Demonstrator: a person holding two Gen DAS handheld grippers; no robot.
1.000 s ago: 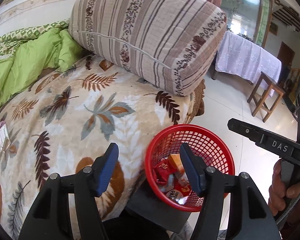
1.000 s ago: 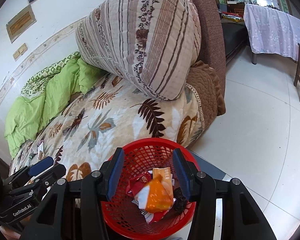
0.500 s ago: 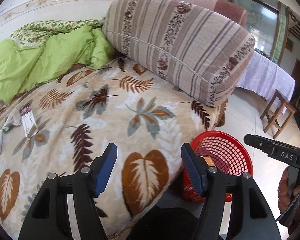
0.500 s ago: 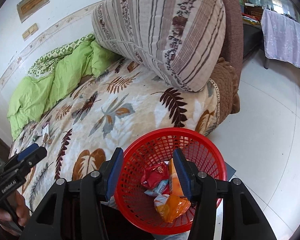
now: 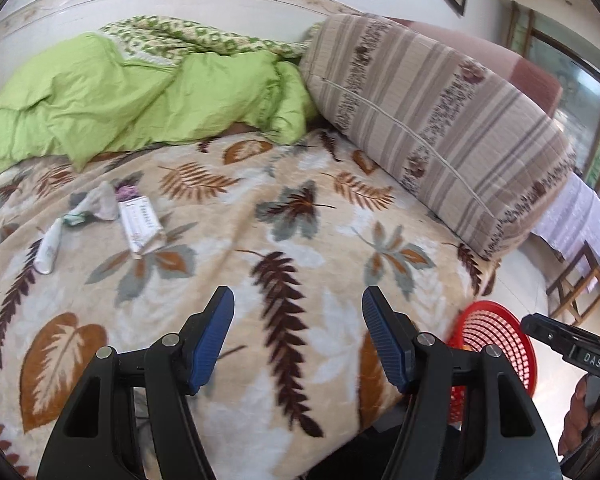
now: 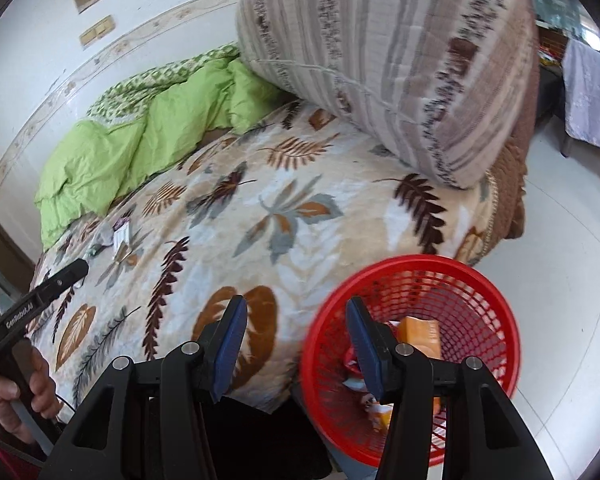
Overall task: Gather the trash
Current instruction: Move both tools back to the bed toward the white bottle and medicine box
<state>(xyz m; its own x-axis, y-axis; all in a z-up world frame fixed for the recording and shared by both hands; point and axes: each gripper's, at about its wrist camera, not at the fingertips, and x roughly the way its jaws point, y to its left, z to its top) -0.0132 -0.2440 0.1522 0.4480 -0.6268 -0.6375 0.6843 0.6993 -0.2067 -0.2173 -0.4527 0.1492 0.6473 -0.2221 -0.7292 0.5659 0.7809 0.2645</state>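
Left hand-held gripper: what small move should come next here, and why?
Probably carry the left hand-held gripper forward and to the left across the leaf-print blanket toward the white wrapper. Its jaws are open with nothing between them, the wrapper and the crumpled scraps beside it lie loose on the bed, and the red basket already holds other trash.

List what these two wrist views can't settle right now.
- Red basket contents: in the right wrist view the right gripper finger covers part of them; in the left wrist view only its rim shows past the bed edge.
- Print on the white wrapper: too small in both views.
- Crumpled pale scrap: left wrist view, too small to identify.
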